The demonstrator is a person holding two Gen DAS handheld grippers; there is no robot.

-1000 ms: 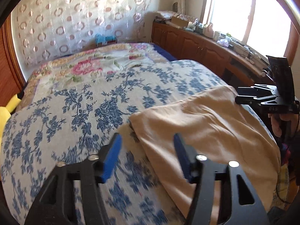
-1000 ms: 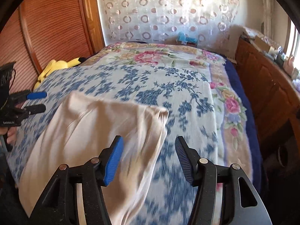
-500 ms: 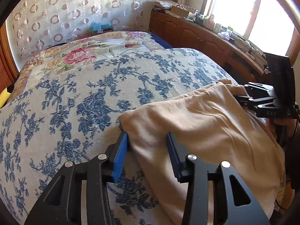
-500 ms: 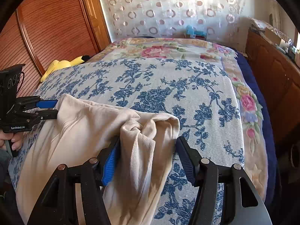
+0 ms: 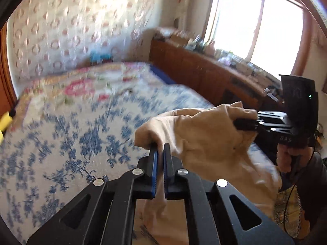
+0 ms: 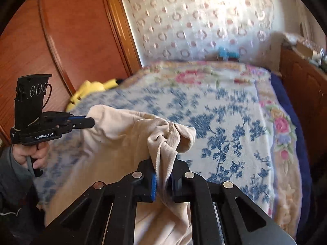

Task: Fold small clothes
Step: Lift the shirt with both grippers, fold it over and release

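Observation:
A beige garment (image 5: 204,138) hangs lifted above the blue-flowered bedspread (image 5: 81,134), stretched between both grippers. In the left wrist view my left gripper (image 5: 160,146) has its jaws closing tight on one upper corner of the cloth. My right gripper (image 5: 237,123) pinches the other corner at the right. In the right wrist view the right gripper (image 6: 163,160) has its jaws closing with a bunched fold of the garment (image 6: 114,134) pressed between the blue pads. The left gripper (image 6: 92,120), held by a hand, bites the far corner at the left.
The bedspread (image 6: 224,118) covers the whole bed. A yellow plush toy (image 6: 92,87) lies at its far left edge by a wooden wardrobe (image 6: 61,40). Low wooden cabinets (image 5: 194,69) with clutter run under the window on the right.
Both grippers went from open around the garment's corners to pinched on them. They then rose, lifting the garment's top edge off the bed. The background is now blurred by motion.

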